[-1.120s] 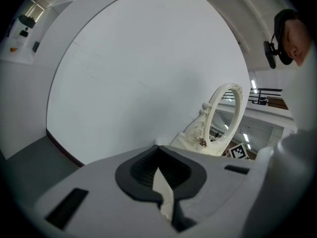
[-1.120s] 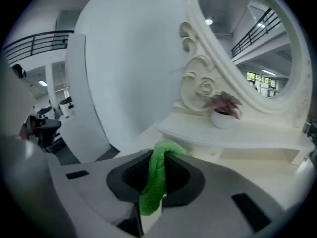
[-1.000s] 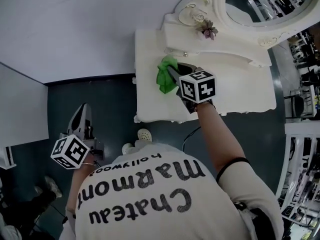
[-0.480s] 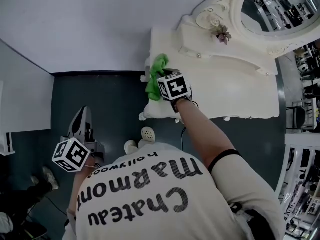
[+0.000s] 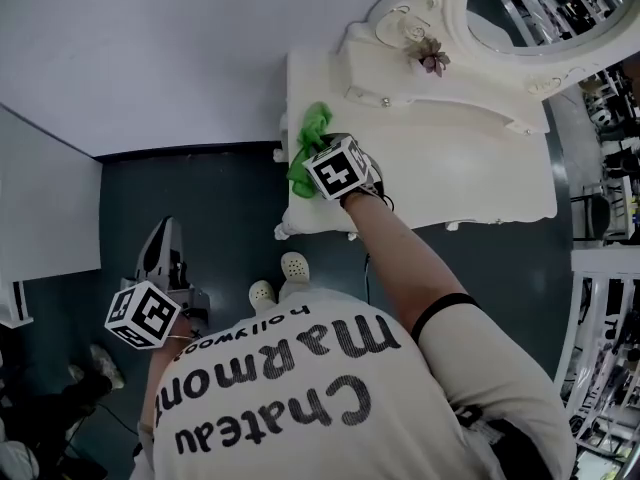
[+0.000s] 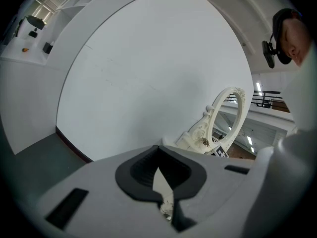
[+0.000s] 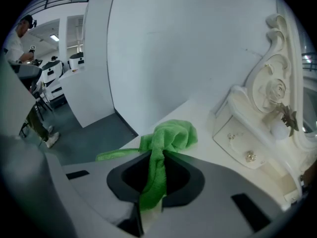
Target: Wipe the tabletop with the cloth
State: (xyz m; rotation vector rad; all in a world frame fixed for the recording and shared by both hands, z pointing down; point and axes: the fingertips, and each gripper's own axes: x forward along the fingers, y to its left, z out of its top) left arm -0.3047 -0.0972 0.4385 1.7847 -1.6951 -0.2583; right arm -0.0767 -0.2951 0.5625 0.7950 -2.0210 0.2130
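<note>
A green cloth (image 5: 310, 140) lies bunched on the left end of the white dressing table (image 5: 450, 173), close to its left edge. My right gripper (image 5: 320, 158) is shut on the cloth and holds it down on the tabletop. In the right gripper view the cloth (image 7: 171, 137) runs from between the jaws out onto the tabletop (image 7: 208, 150), with one corner trailing off toward the edge. My left gripper (image 5: 165, 236) hangs low at the person's left side above the dark floor. Its jaws are together with nothing in them, as the left gripper view (image 6: 166, 205) also shows.
An ornate oval mirror (image 5: 520, 13) and a small drawer unit with knobs (image 7: 250, 156) stand at the back of the table. A dried flower (image 5: 433, 60) sits on the unit. White walls close in the left side, and the person's white shoes (image 5: 290, 266) stand by the table's front.
My right gripper has dragged the cloth from the middle of the tabletop leftward to the table's left edge. The left gripper has stayed where it was.
</note>
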